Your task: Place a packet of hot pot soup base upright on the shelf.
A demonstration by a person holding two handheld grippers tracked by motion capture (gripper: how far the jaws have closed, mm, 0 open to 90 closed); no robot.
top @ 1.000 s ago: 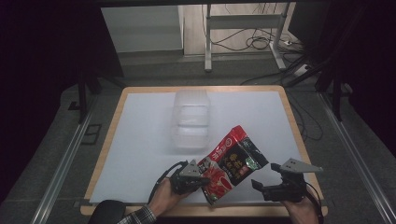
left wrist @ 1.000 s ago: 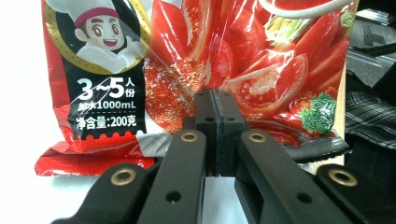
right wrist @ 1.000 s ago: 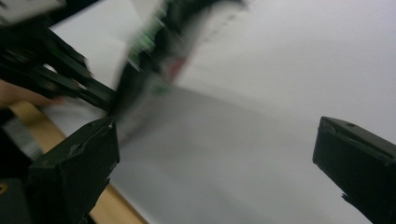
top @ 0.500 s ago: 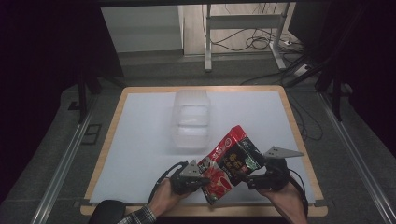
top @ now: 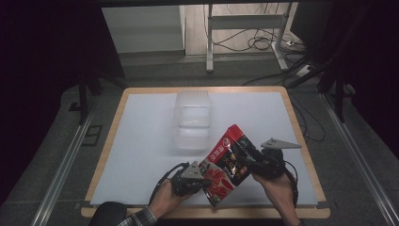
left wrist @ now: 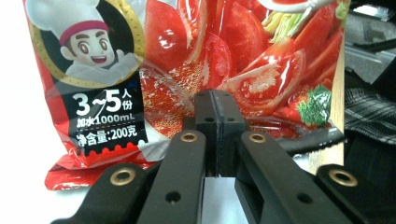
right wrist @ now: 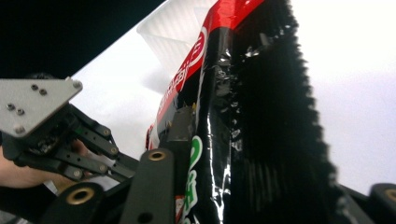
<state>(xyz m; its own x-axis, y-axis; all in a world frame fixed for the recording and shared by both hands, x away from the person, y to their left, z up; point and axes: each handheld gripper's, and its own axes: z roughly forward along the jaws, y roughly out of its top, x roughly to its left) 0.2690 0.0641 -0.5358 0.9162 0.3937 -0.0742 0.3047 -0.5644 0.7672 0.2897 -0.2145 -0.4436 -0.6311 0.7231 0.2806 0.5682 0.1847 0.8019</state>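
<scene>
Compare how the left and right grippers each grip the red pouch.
The left gripper is shut on the red pouch at its lower tomato-printed edge; the right gripper sits at the opposite, dark edge, its grip unclear. The left carries its grey plate low; the right's sticks out sideways. Both meet the same pouch.
</scene>
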